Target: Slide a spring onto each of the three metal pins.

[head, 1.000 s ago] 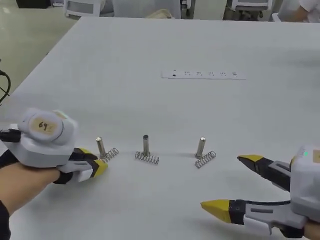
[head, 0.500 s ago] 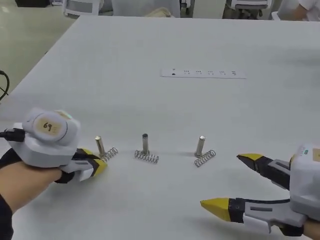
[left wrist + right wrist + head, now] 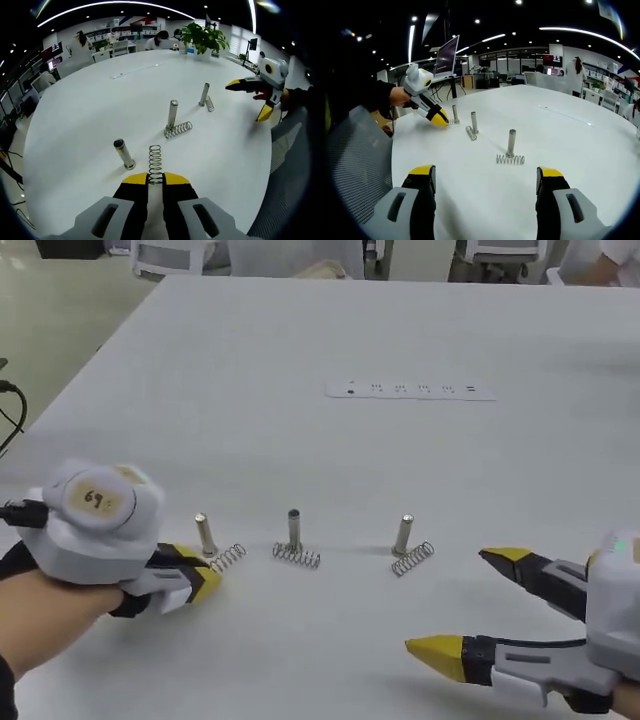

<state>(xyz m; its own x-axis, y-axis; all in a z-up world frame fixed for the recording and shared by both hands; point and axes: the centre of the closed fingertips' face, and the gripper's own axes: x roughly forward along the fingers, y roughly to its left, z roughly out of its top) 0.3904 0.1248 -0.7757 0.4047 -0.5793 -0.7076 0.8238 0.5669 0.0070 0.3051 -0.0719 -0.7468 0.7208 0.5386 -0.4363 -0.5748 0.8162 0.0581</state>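
Three metal pins stand upright in a row on the white table: left pin (image 3: 204,533), middle pin (image 3: 294,527), right pin (image 3: 404,533). A spring lies flat by each one: left spring (image 3: 228,557), middle spring (image 3: 297,556), right spring (image 3: 412,559). My left gripper (image 3: 205,580) is low on the table. In the left gripper view its jaws are shut on the near end of the left spring (image 3: 155,160), just right of the left pin (image 3: 123,154). My right gripper (image 3: 465,602) is wide open, with nothing in it, right of the right pin (image 3: 511,142).
A white power strip (image 3: 410,390) lies flat farther back on the table (image 3: 300,360). Chairs stand beyond the far edge. A wide bare stretch of tabletop lies between the pins and the strip.
The head view has shifted a little. The left spring now lies slightly nearer the left gripper's tips. The right gripper has kept its place and stays open.
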